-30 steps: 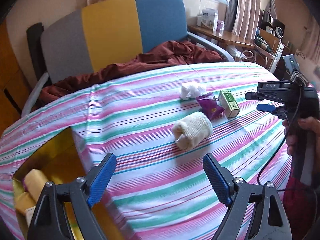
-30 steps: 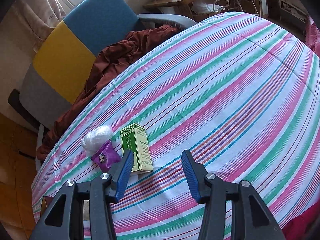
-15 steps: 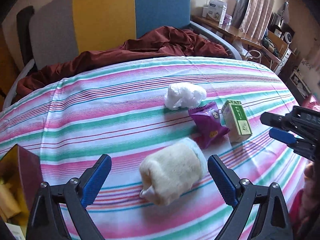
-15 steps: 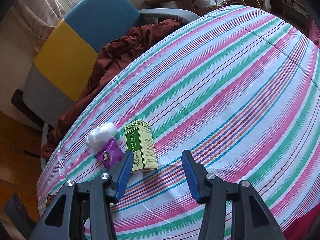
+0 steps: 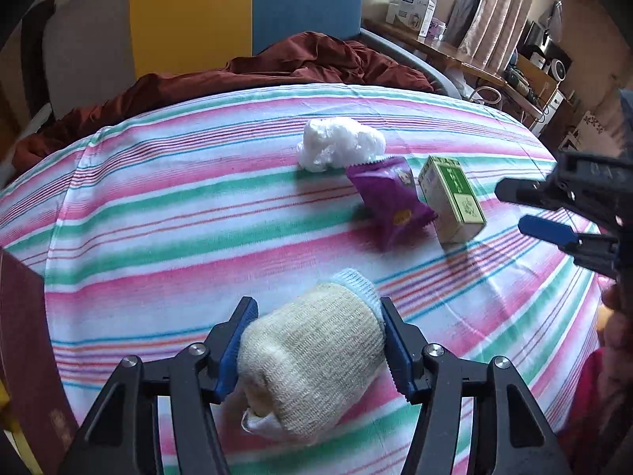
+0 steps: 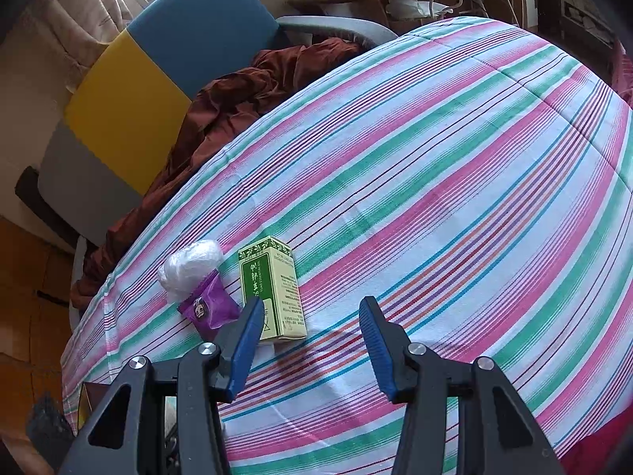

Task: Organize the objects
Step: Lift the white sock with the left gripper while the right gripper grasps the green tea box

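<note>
left gripper (image 5: pixel 312 344) & right gripper (image 6: pixel 312 346): black frames, blue ribbed pads, silver screws

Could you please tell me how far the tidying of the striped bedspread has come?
Nothing looks finished from these views. In hand: the left gripper has just been closing around the rolled sock. Left: white plastic wad, purple snack packet and green box; the right gripper is empty.

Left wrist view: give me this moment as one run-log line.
left gripper: jaws just closed onto rolled cream knit sock on striped sheet | right gripper: open, empty, beside green carton
</note>
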